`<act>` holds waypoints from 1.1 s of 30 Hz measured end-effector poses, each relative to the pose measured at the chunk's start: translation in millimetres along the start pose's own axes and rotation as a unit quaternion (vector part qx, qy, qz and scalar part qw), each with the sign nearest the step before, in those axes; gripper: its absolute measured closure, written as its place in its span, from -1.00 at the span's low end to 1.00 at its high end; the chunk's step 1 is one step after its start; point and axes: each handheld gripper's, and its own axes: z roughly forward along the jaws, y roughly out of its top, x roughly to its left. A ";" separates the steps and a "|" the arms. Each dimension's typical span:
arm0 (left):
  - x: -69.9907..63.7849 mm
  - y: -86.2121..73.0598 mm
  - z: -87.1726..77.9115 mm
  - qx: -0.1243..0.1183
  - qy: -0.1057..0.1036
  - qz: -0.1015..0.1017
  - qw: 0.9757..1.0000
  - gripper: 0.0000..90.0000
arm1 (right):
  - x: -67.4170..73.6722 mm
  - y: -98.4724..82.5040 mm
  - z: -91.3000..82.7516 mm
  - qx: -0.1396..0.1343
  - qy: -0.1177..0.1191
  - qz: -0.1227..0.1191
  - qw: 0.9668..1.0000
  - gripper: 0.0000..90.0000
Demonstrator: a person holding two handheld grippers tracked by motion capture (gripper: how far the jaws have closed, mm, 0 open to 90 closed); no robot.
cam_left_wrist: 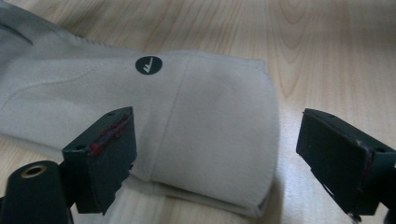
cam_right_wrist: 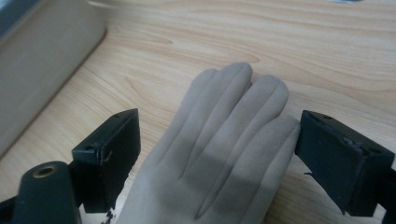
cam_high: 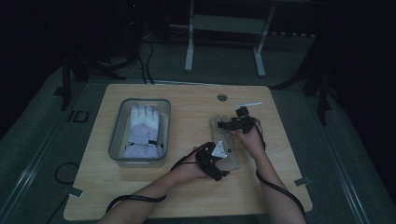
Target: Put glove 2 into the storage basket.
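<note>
Beige glove [cam_high: 225,140] lies flat on the table [cam_high: 187,191], right of the grey bin [cam_high: 116,135] holding a white glove [cam_high: 144,130].

Left gripper [cam_high: 223,164] at the cuff end: in its own view the cuff [cam_left_wrist: 219,135] sits between the jaws, which stand wide and clear of the cloth on both sides, not clamped.

Right gripper [cam_high: 233,125] at the finger end: glove fingers [cam_right_wrist: 233,121] lie between its spread jaws; the right-hand jaw is just beside the outer finger, no squeeze visible.
</note>
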 end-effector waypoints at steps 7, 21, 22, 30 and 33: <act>4.1 1.2 7.2 0.018 0.000 0.003 1.000 -0.59 | -1.6 -1.0 13.9 0.016 -0.023 0.007 1.000 -0.54; -0.3 2.2 14.1 0.040 0.016 0.007 0.999 -0.46 | 9.0 -6.0 26.8 0.076 -0.036 -0.009 0.996 0.02; -1.0 2.5 14.0 0.040 0.016 0.006 0.999 -0.45 | 9.3 -6.1 26.8 0.076 -0.033 -0.007 0.997 0.12; -2.6 5.3 9.1 0.058 0.063 0.026 0.996 0.51 | 11.5 -9.8 24.8 0.067 -0.011 0.006 0.998 0.43; -3.8 6.6 8.5 0.060 0.070 0.025 0.995 0.59 | 14.1 -9.3 23.2 0.059 -0.013 0.005 0.998 0.50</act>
